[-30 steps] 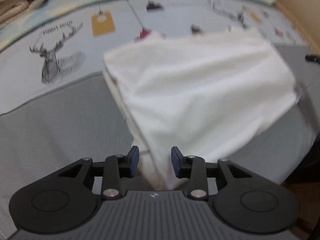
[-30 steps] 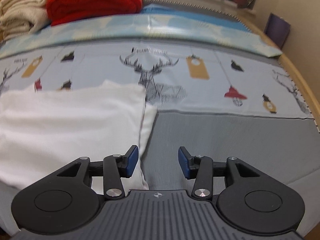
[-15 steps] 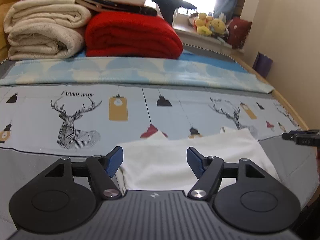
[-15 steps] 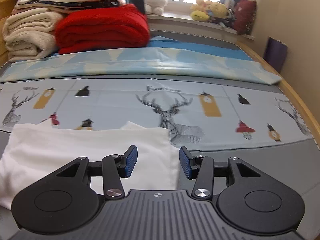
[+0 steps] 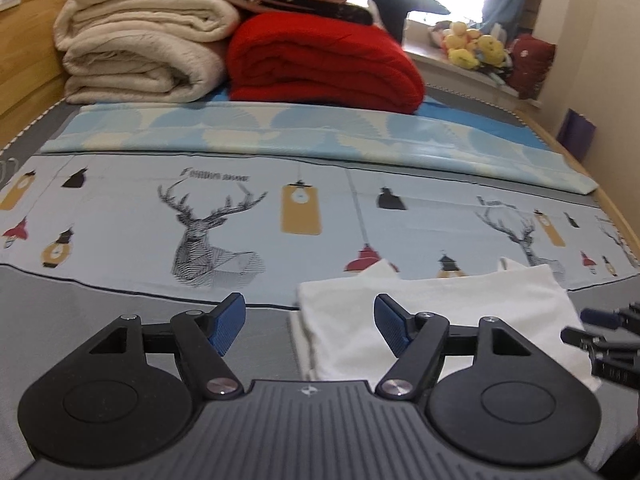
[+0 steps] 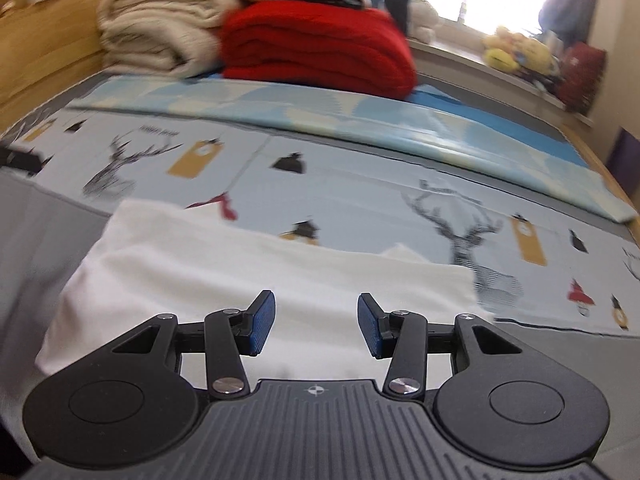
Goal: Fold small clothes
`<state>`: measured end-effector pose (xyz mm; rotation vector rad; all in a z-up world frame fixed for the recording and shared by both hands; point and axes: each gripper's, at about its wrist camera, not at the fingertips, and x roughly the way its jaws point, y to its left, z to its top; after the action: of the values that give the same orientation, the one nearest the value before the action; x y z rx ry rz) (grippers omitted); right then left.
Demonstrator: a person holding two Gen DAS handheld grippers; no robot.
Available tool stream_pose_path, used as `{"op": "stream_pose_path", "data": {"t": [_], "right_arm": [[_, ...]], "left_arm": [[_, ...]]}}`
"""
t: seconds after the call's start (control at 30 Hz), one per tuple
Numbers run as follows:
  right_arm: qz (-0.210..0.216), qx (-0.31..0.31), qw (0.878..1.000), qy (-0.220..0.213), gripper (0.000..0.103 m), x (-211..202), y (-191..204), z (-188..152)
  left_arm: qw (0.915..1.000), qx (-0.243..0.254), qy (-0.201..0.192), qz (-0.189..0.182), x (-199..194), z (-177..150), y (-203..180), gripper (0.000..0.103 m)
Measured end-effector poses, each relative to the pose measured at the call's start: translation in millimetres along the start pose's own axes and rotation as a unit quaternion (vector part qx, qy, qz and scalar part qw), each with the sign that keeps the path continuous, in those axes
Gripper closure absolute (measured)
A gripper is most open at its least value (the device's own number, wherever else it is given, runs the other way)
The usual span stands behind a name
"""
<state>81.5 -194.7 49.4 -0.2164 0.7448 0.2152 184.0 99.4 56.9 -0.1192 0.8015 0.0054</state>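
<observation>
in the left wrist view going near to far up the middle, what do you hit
left gripper → white garment → deer-print sheet → light blue patterned cloth → red blanket

The folded garment [image 5: 436, 312] is plain white. The bed sheet [image 5: 120, 216] is pale blue, printed with black line-drawn deer heads, mustard tags and red and black lamps, with a grey band along its near edge. Behind lie a red blanket [image 5: 324, 64] and cream blankets [image 5: 140, 56]. Both claws carry blue pads [image 5: 226, 322] on black arms.

White garment [image 5: 440, 312] folded into a flat rectangle, layered left edge, lying on the printed bedsheet [image 5: 120, 216]
</observation>
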Motion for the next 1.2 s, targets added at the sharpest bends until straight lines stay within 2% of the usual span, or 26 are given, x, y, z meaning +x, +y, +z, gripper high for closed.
{"op": "stream_pose_path", "data": {"t": [0.03, 0.1, 0.17, 0.27, 0.37, 0.47, 0.67, 0.77, 0.83, 0.9, 0.93, 1.0, 1.07, 1.13, 1.2], "right_arm": [[0.004, -0.006, 1.0, -0.002, 0.063, 1, 7, -1], [0.012, -0.016, 1.0, -0.005, 0.083, 3, 20, -3], [0.022, -0.028, 0.999, -0.007, 0.089, 6, 33, -5], [0.039, -0.053, 0.998, -0.006, 0.089, 10, 54, -10], [0.073, -0.081, 0.994, -0.003, 0.089, 14, 79, -16], [0.119, -0.123, 0.985, -0.002, 0.088, 15, 109, -26], [0.178, -0.232, 0.956, -0.013, 0.076, 15, 168, -53], [0.181, -0.288, 0.94, -0.016, 0.075, 19, 194, -69], [0.189, -0.318, 0.929, -0.015, 0.069, 22, 208, -78], [0.203, -0.35, 0.914, -0.003, 0.058, 25, 220, -88], [0.21, -0.365, 0.907, 0.003, 0.058, 25, 224, -93], [0.201, -0.392, 0.898, -0.016, 0.058, 24, 230, -101], [0.196, -0.401, 0.895, -0.022, 0.06, 24, 234, -99], [0.193, -0.395, 0.898, -0.019, 0.061, 26, 234, -95], [0.192, -0.386, 0.902, -0.017, 0.073, 30, 231, -92]], "left_arm": [[1.0, -0.002, 0.004, 0.005, 1, 0, 3, 0.029], [0.9998, -0.006, 0.011, 0.013, 2, 0, 9, 0.035], [0.9997, -0.008, 0.017, 0.018, 3, 0, 13, 0.047], [0.9994, -0.004, 0.026, 0.023, 6, -1, 16, 0.062], [0.9988, -0.008, 0.037, 0.03, 10, -1, 20, 0.063], [0.9986, -0.009, 0.043, 0.031, 11, 0, 20, 0.066], [0.9981, -0.002, 0.054, 0.031, 16, 1, 15, 0.067], [0.9977, -0.004, 0.058, 0.034, 19, 1, 14, 0.066], [0.9974, -0.004, 0.063, 0.035, 22, 3, 13, 0.066], [0.9971, -0.003, 0.066, 0.036, 24, 3, 12, 0.066], [0.997, -0.002, 0.069, 0.035, 26, 3, 12, 0.065], [0.9968, -0.003, 0.074, 0.031, 28, 4, 10, 0.065], [0.9965, -0.003, 0.079, 0.027, 31, 4, 9, 0.064], [0.9961, -0.003, 0.085, 0.022, 34, 4, 7, 0.063], [0.9957, -0.005, 0.09, 0.018, 38, 5, 4, 0.058]]}}
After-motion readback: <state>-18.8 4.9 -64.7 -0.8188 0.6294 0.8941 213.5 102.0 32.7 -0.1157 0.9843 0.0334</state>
